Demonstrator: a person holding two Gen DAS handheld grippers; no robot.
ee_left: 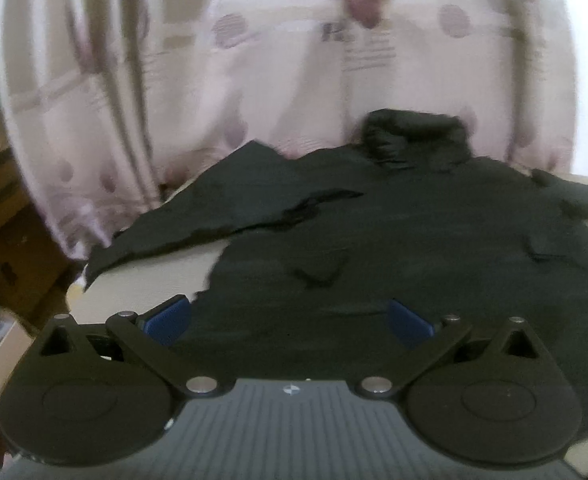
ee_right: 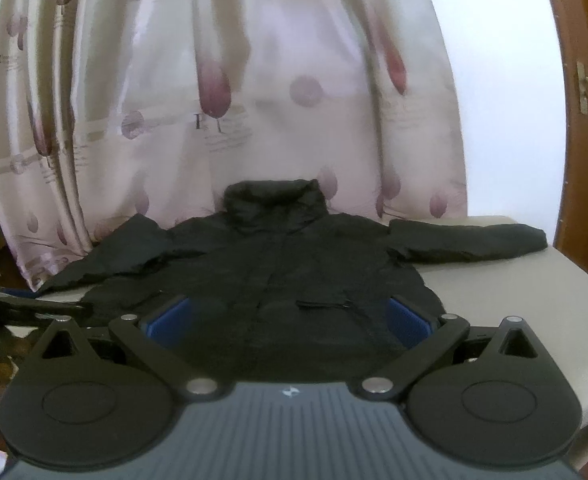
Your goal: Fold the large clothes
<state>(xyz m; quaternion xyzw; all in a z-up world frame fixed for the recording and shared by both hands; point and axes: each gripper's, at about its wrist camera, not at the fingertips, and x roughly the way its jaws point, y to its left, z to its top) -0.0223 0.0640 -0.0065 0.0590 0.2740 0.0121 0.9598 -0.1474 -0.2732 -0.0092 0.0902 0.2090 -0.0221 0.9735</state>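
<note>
**Two open grippers, one jacket lying ahead of both**

Both of my tools are empty. My left hand-held gripper has its blue pads spread wide with nothing between them, and my right hand-held gripper stands just as wide and just as empty.

What I have to fold is a black jacket, spread flat on the pale surface in front of a patterned curtain. It lies straight ahead of both tools, hem toward me and collar at the far end against the curtain, so the body's long axis runs away from me. The sleeves cross that axis. In the right wrist view the right sleeve stretches out sideways toward the surface's right edge, well apart from my right gripper. In the left wrist view the left sleeve slants down to the left, its cuff hanging near the surface's left edge.

The left wrist view sits close over the hem, with the near left corner of the jacket just beside the left pad. I judge the left tool nearer to cloth, and the left sleeve its natural first grasp. The left view is blurred, so I can't tell whether that pad touches the fabric.
</note>
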